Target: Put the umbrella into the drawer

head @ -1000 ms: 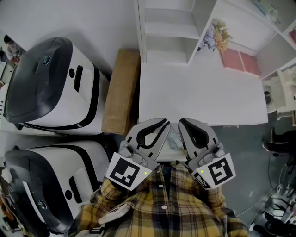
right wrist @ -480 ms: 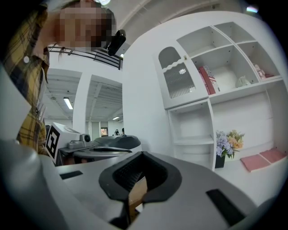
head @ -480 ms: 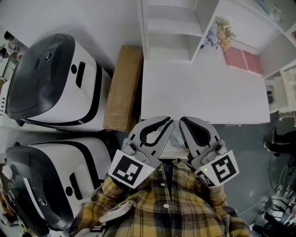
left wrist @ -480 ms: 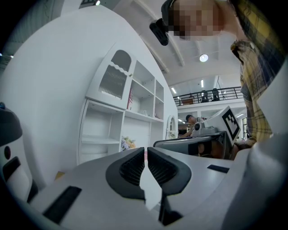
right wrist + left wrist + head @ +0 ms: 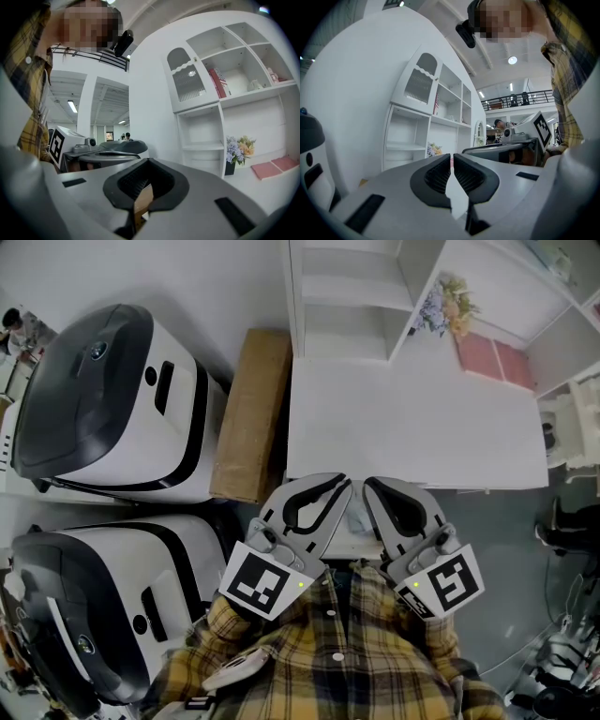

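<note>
No umbrella and no drawer can be made out in any view. My left gripper (image 5: 339, 484) and right gripper (image 5: 372, 486) are held side by side close to the person's plaid shirt, tips pointing at the near edge of the white desk (image 5: 412, 427). In the left gripper view the left gripper (image 5: 452, 158) has its jaws together with nothing between them. The right gripper (image 5: 147, 163) is likewise shut and empty in the right gripper view. A pale patch (image 5: 354, 521) shows between the two grippers below the desk edge; I cannot tell what it is.
A white shelf unit (image 5: 347, 296) stands at the desk's far side, with a flower bunch (image 5: 441, 310) and pink books (image 5: 487, 362). A cardboard box (image 5: 248, 418) lies left of the desk. Two large white-and-black machines (image 5: 103, 409) (image 5: 94, 615) fill the left.
The head view has shifted slightly. Both grippers keep their place and stay shut.
</note>
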